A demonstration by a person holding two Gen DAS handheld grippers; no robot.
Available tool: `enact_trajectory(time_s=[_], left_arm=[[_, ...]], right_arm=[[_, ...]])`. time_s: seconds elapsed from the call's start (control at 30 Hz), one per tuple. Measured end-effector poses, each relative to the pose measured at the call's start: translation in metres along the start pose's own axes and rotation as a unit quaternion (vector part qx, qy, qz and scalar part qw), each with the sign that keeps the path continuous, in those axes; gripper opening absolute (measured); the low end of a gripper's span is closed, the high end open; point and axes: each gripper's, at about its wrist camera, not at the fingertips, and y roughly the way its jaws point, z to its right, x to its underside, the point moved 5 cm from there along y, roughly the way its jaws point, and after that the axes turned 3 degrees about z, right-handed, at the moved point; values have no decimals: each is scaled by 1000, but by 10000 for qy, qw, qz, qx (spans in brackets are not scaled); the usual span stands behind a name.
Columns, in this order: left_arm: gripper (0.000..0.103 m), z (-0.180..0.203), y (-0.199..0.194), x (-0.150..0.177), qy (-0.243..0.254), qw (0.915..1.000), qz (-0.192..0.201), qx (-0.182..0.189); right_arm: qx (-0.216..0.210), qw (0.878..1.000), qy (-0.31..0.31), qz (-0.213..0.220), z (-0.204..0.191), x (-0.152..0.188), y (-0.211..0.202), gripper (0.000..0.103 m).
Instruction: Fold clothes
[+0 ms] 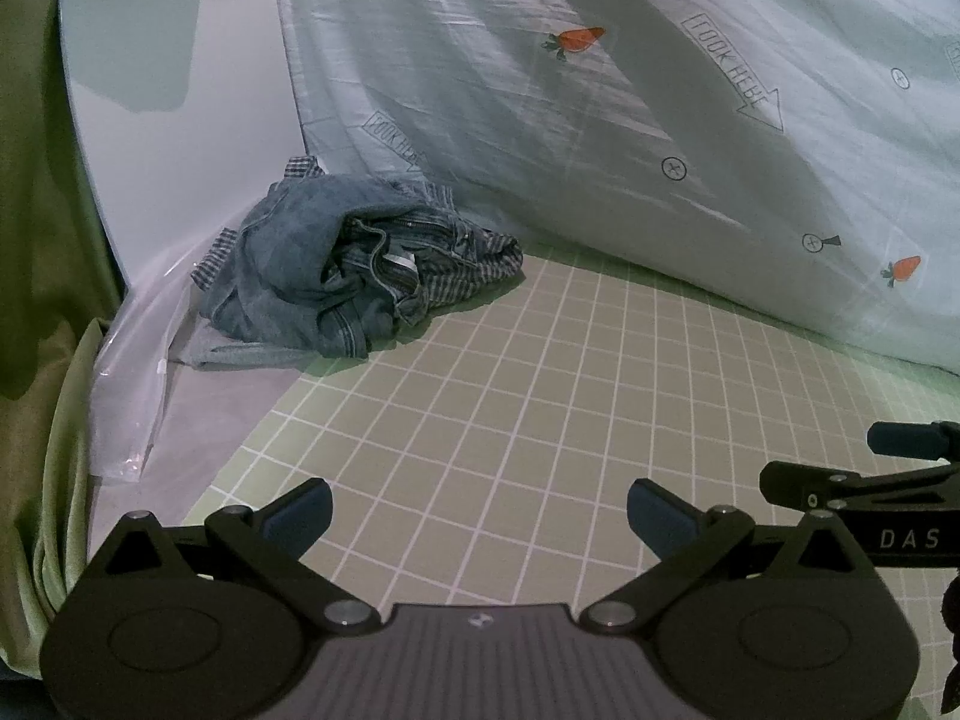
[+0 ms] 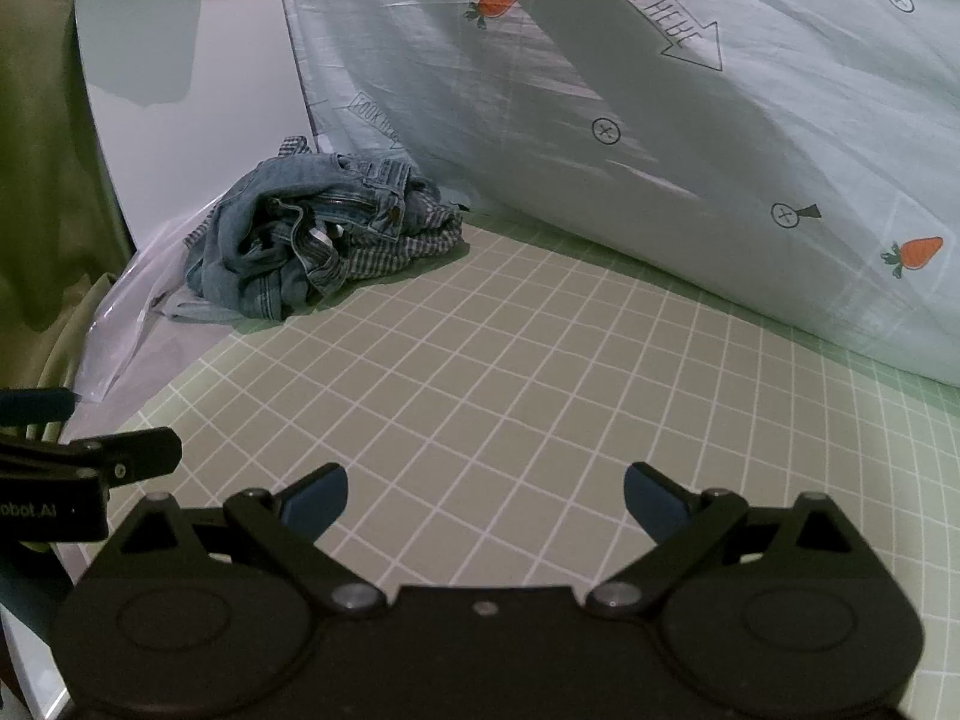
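Note:
A crumpled pile of clothes, blue denim (image 1: 312,264) over a checked shirt (image 1: 474,276), lies at the far left of the grid-patterned mat (image 1: 540,396). It also shows in the right wrist view (image 2: 288,246). My left gripper (image 1: 479,516) is open and empty, low over the mat's near edge, well short of the pile. My right gripper (image 2: 485,501) is open and empty, beside the left one; its body shows at the right of the left wrist view (image 1: 864,492). The left gripper's body shows at the left of the right wrist view (image 2: 90,468).
A pale quilt with carrot prints (image 1: 690,108) bulges along the far and right side of the mat (image 2: 750,120). A clear plastic bag (image 1: 144,384) lies left of the pile. A white panel (image 1: 180,90) and green fabric (image 1: 36,210) stand at the left.

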Motion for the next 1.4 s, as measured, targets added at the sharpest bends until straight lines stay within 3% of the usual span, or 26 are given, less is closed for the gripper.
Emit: enact_trajectory(time_s=[1.4], left_arm=[[103, -1, 0, -3, -47, 10000, -53, 37]], right_arm=[[5, 10000, 53, -49, 0, 1, 4, 100]])
